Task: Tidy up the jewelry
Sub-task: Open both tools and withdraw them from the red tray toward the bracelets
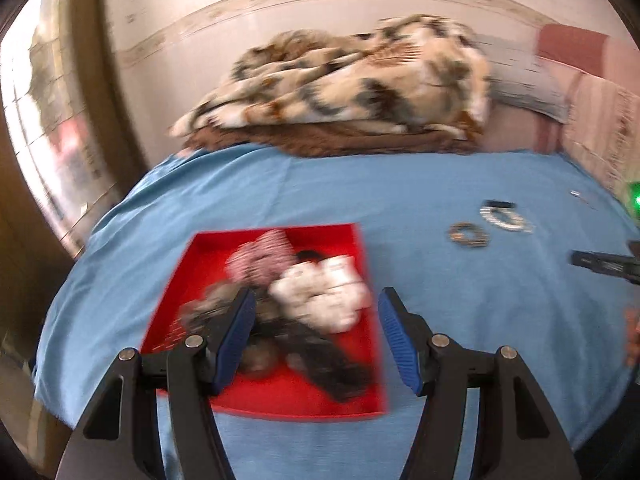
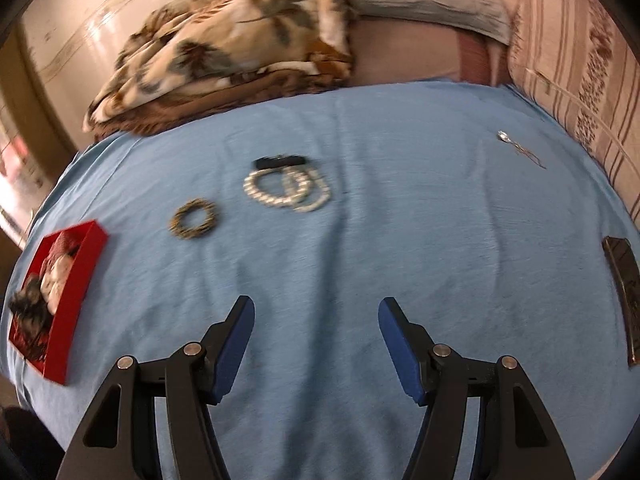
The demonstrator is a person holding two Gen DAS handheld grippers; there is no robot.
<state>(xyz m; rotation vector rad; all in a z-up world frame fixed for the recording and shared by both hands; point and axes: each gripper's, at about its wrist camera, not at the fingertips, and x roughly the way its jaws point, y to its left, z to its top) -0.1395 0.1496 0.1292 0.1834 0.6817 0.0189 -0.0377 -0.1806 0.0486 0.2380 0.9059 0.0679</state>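
**Red tray piled up, bracelets loose on the sheet**

On the blue sheet [image 2: 360, 240], the red tray [image 1: 362, 396] holds a jumble: a pink beaded piece [image 1: 264, 258], a white beaded piece [image 1: 324, 292] and dark strands [image 1: 320, 364]. The left gripper [image 1: 316, 308] hangs above it, jaws apart, empty. The right gripper [image 2: 316, 312] is likewise parted, empty. A brown bracelet [image 2: 195, 219] and pearl bracelets [image 2: 288, 190] lie outside, well apart from the tray.

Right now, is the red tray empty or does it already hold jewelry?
Not empty. The red tray holds a heap of pieces: a white one, a pinkish one and dark ones. Blur hides what each is.
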